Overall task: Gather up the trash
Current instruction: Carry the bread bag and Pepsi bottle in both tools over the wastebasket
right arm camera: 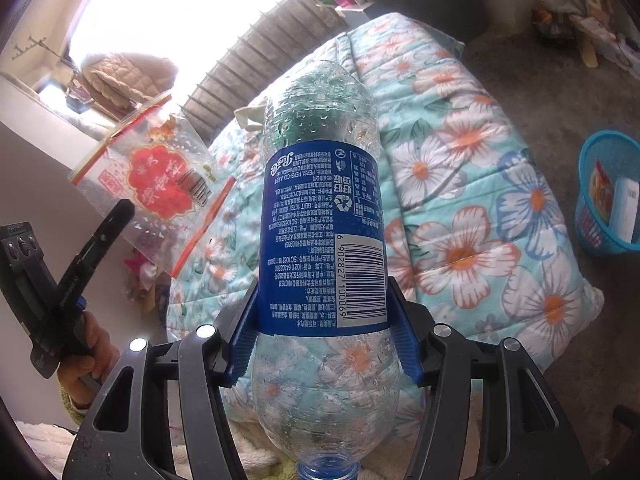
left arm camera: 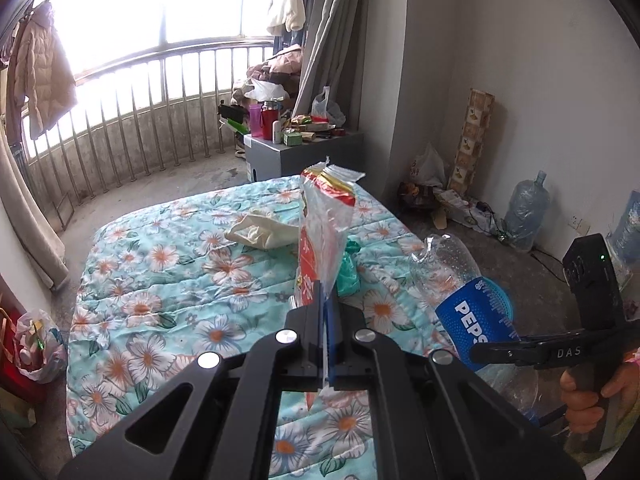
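At the bottom centre of the left wrist view, the left gripper (left arm camera: 326, 312) is clamped on a clear plastic bag (left arm camera: 324, 236), which is held upright above the floral quilt (left arm camera: 168, 276). At the bottom centre of the right wrist view, an empty bottle (right arm camera: 322, 240) is gripped at its blue label by the right gripper (right arm camera: 320, 344). Farther off, at the right edge, a blue basket (right arm camera: 596, 196) is seen on the floor beside the quilt.
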Available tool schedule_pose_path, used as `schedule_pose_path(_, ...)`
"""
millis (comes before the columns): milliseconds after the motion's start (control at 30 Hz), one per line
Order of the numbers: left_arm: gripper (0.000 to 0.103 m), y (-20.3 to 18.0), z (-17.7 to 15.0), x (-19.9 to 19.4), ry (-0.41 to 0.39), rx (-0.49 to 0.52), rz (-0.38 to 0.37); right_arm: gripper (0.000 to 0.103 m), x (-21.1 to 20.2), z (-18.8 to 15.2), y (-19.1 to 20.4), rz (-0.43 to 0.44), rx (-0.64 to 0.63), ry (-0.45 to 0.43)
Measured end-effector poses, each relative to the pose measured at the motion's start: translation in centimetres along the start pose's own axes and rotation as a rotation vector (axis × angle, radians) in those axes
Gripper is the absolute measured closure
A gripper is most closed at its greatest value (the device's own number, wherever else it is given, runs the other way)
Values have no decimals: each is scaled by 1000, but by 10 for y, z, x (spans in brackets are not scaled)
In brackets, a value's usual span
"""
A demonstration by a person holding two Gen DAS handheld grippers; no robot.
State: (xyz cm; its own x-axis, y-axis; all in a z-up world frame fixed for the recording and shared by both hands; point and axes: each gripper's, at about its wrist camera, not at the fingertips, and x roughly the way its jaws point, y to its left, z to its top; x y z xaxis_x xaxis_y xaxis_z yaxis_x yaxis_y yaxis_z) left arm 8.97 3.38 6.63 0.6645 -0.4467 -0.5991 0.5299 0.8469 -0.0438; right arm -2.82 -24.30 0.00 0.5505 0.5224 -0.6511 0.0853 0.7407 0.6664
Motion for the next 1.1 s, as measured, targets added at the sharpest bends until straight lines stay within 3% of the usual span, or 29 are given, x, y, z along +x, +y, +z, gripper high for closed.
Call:
schedule_pose_path(267,102,-21,17,-13,-40,-3,-104,48,-32,-6,-16,31,22,-65)
schedule_pose_path(600,102,-80,42,-4,-53,89,-219,48,-78,-15,-46,58,84,-167)
schedule_pose_path(833,102,-136,63,29,-15,158,-325,48,-123,-16,-90,28,186,-280)
schedule_pose_path(1100,102,-219,82,102,75,252,-433,48,-171,-25,-166,-68,372,-411)
